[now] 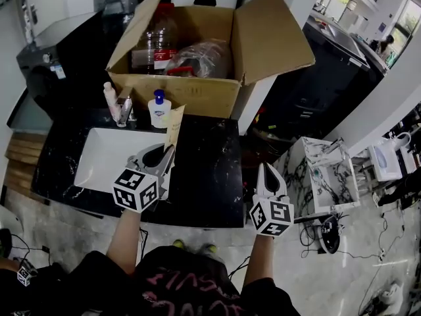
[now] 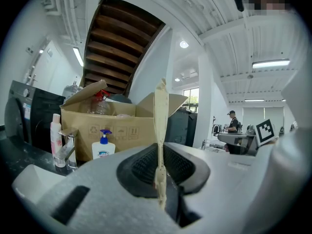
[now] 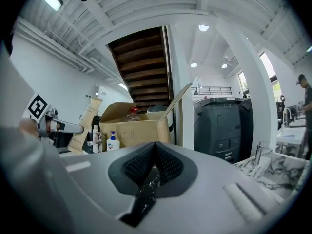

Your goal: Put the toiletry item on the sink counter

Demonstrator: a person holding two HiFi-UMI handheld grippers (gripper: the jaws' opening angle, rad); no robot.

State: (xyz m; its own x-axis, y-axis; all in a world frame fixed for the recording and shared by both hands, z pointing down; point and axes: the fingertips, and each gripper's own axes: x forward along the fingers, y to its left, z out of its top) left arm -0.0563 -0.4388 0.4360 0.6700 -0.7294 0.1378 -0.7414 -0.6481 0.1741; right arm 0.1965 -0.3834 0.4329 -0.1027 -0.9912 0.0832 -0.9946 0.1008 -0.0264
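Note:
A flat tan paper packet [image 1: 173,127] stands upright, pinched at its lower end in my left gripper [image 1: 164,158], above the right rim of the white sink basin [image 1: 99,151]. In the left gripper view the packet [image 2: 161,126] shows edge-on between the ribbed pads, which press on it. The right gripper view catches the same packet [image 3: 84,123] at the far left. My right gripper [image 1: 269,175] hovers off the right edge of the black counter [image 1: 210,170]; its jaws are shut with nothing between them [image 3: 155,165].
An open cardboard box [image 1: 197,51] with bottles and plastic bags stands behind the sink. A faucet [image 1: 125,108], a pink-white bottle [image 1: 110,99] and a blue-capped pump bottle [image 1: 158,109] line the back of the counter. A marbled stand [image 1: 325,173] sits to the right.

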